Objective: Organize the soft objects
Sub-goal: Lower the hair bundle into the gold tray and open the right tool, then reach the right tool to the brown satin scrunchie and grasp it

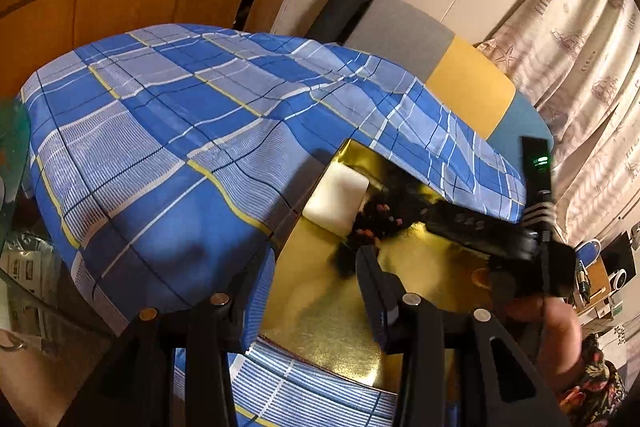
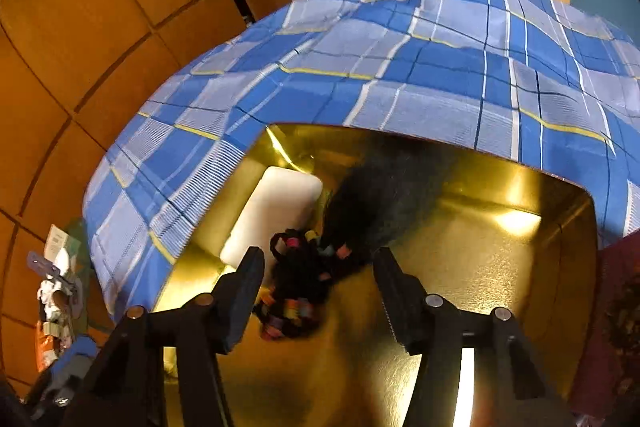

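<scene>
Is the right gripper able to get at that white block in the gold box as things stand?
Probably yes: the white block lies uncovered ahead of the right gripper, whose jaws stand apart. Only the black hair ties crowd its near edge.

One gold box (image 2: 460,239), one white pad (image 2: 276,211) and one black bundle (image 2: 304,283) ahead of the tongs; one plaid cloth (image 2: 360,75) beyond.

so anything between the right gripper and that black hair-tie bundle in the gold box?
Nothing visible. The right gripper hangs over the gold box, jaws apart, with the black hair-tie bundle lying directly between and below its fingers. The white pad sits beside the bundle, not over it.
</scene>
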